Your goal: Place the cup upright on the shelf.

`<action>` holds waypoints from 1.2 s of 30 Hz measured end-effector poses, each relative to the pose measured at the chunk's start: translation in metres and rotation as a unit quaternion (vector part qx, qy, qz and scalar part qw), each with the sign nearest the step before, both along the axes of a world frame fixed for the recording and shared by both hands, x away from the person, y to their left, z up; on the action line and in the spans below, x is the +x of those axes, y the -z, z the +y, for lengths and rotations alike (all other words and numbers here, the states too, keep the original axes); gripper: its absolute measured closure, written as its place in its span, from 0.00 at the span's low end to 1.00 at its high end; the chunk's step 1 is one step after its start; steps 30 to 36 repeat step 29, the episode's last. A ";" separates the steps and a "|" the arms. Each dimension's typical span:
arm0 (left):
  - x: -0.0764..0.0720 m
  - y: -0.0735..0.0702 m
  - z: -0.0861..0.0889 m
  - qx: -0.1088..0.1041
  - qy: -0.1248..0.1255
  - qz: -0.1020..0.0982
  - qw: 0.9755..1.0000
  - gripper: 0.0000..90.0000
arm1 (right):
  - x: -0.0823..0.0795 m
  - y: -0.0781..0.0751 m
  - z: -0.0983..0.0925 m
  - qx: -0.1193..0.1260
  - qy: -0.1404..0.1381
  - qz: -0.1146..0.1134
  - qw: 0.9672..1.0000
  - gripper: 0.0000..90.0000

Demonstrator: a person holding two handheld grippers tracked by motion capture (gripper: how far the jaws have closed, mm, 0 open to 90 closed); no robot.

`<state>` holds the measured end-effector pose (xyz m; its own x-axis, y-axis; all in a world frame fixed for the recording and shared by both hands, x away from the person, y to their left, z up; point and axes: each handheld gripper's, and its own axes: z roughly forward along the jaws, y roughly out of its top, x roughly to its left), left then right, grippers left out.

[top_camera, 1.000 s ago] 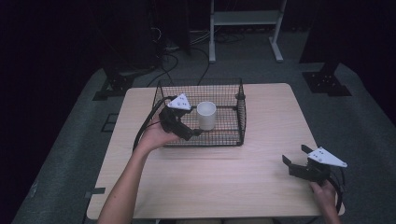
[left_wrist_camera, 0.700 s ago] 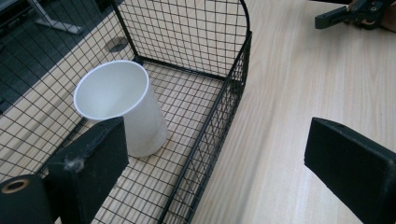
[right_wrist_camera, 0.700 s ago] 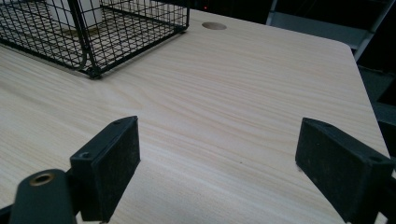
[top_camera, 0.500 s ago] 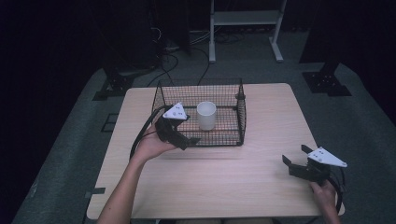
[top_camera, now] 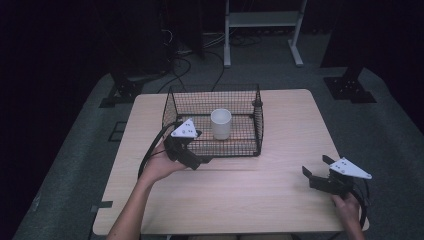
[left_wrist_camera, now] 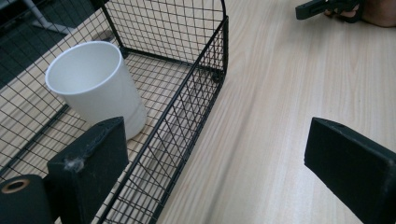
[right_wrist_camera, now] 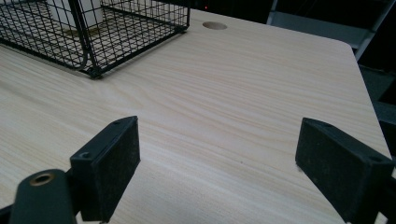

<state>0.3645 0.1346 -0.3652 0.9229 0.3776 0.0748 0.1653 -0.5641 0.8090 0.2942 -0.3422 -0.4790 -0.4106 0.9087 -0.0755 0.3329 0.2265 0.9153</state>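
A black wire basket (top_camera: 256, 125) stands mid-table with a white cup (top_camera: 220, 123) upright inside it. My left gripper (top_camera: 200, 148) hovers at the basket's front left corner, open and holding nothing. In the left gripper view the cup (left_wrist_camera: 95, 86) is just beyond the left jaw. There the basket's front wall (left_wrist_camera: 196, 98) runs up between the two wide-spread jaws of the left gripper (left_wrist_camera: 219, 163). My right gripper (top_camera: 316, 166) rests near the table's front right, open and empty. In its own view the right gripper (right_wrist_camera: 219, 163) faces bare wood, with the basket (right_wrist_camera: 93, 28) far off at upper left.
The light wooden table (top_camera: 280, 200) has a round cable hole (right_wrist_camera: 215, 25) behind the basket. Dark stands and cables lie on the grey floor beyond the far edge. The right gripper (left_wrist_camera: 327, 7) appears distant in the left gripper view.
My left gripper has drawn back from over the basket toward the basket's front left corner. The cup stays in the basket. The right gripper has not moved.
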 end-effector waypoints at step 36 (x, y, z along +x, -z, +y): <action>-0.056 0.037 0.039 -0.073 -0.032 0.002 0.997 0.06 | -0.001 0.000 0.000 -0.001 0.001 -0.004 1.000 0.15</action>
